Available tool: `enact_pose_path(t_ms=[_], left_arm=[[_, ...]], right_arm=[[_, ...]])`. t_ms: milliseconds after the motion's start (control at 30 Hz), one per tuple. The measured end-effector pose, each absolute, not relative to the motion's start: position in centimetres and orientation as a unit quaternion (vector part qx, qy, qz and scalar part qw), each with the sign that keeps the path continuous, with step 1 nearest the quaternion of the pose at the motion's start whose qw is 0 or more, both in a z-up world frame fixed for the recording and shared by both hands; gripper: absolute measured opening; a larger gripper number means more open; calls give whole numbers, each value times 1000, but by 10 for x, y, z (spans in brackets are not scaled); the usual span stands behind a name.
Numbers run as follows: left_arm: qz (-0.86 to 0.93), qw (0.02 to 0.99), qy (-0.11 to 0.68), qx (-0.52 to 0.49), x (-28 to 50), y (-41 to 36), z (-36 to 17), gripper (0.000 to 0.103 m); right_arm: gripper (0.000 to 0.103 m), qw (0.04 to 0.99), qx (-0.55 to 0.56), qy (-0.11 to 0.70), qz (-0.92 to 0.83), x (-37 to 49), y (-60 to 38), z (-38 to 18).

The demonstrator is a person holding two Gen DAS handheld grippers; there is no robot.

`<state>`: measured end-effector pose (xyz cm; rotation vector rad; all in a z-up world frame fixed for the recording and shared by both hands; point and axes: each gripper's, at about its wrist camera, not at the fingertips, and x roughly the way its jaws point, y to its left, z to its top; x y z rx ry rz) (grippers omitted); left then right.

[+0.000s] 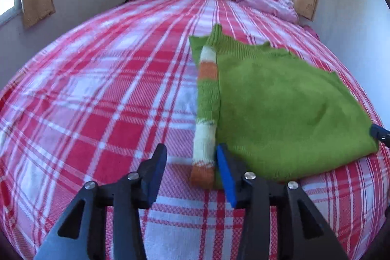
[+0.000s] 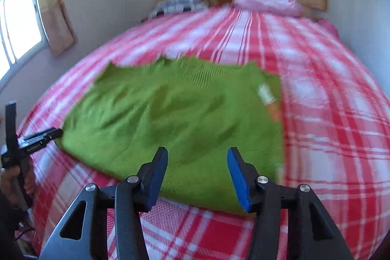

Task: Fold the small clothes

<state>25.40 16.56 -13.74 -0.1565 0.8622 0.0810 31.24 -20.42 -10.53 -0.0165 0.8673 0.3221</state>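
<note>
Hovering w/ both tongs apart & gripping nothing, left tongs [image 1: 191, 168] by the striped sleeve [image 1: 206, 111], right tongs [image 2: 197, 171] over the green sweater [image 2: 175, 111] lying mid-bed [image 1: 97, 101], person is best pinching near hem corners evenly, then folding far.

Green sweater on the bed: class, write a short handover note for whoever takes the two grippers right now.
Left gripper: open, empty, at the striped sleeve cuff.
Right gripper: open, empty, over the near hem.
Green sweater: flat on the plaid bedspread. In the left wrist view the striped sleeve lies along the body's edge.
Done: sweater laid out.
Left: fold the body into a compact stack.
</note>
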Motion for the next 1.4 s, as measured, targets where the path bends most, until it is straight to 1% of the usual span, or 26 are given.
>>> enact_pose_path(t_ms=[100,133,300,467,500,533,600,667,733,833,933,1100,1400], left_arm=[[53,900,428,-70,255,167,-140,58],[58,899,429,-70,254,167,-142,59],[67,903,422,-50,246,162,-144,59],[62,906,414,-53,242,164,-143,60],[57,908,411,-63,241,167,-141,62],[55,908,409,-73,238,170,-140,70],[54,907,407,-92,233,179,-138,82],[55,910,396,-112,225,191,-135,85],[67,909,397,-106,224,198,-133,91],[90,911,392,-94,227,212,-129,92],[110,908,391,-103,233,231,-125,92],[107,910,384,-109,256,251,-123,92],[44,920,367,-133,309,256,-121,92]], right_arm=[[52,887,-24,424,179,323,-178,-110],[52,887,-31,422,187,324,-167,-109],[52,881,-42,411,232,328,-119,-105],[52,857,-79,447,245,326,-76,-132],[52,860,-85,441,240,324,-75,-134],[52,865,-92,433,236,319,-74,-134],[52,867,-95,430,234,314,-74,-132],[52,868,-96,425,239,310,-73,-128],[52,868,-106,418,247,305,-67,-126],[52,870,-127,401,259,295,-50,-122],[52,866,-156,380,285,281,-25,-118],[52,855,-244,339,308,253,22,-122],[52,840,-313,307,319,229,80,-133]])
